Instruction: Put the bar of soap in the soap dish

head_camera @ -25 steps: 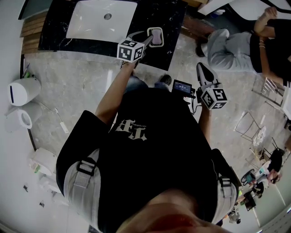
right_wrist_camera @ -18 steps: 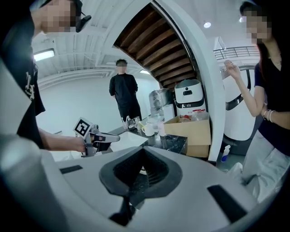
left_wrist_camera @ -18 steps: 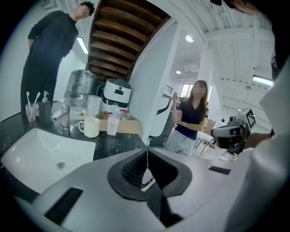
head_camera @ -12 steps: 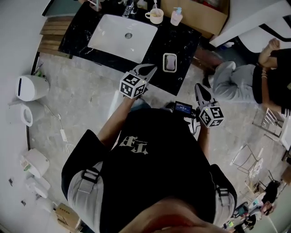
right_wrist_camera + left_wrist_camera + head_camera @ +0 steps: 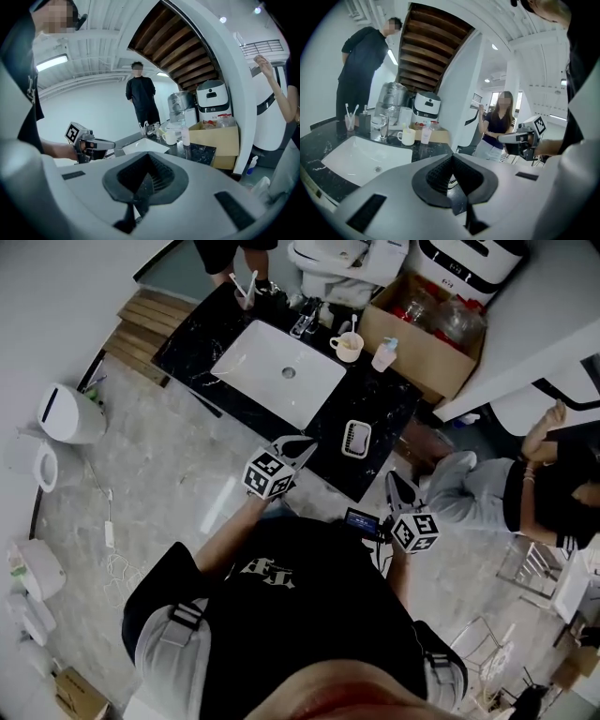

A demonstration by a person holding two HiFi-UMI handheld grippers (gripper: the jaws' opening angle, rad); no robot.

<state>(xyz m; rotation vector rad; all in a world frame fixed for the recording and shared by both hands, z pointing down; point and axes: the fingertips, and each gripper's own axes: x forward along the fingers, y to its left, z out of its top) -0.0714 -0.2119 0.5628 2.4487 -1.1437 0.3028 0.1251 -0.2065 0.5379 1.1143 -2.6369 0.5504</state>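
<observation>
On the black marble counter, right of the white sink, stands the white soap dish with a greyish bar of soap lying in it. My left gripper hovers just left of the dish, near the counter's front edge, and is not touching it. Its jaws are shut with nothing between them. My right gripper is lower right of the dish, off the counter, jaws together and empty. Each gripper shows in the other's view: the right gripper, the left gripper.
At the back of the counter are a mug, a pink bottle, a faucet and a cup of toothbrushes. A cardboard box sits behind. One person stands beyond the counter; another is at the right.
The left gripper was open around the soap dish; it has let go, shut, and drawn back from the dish. The right gripper shifted slightly. The head view now takes in more of the counter.
</observation>
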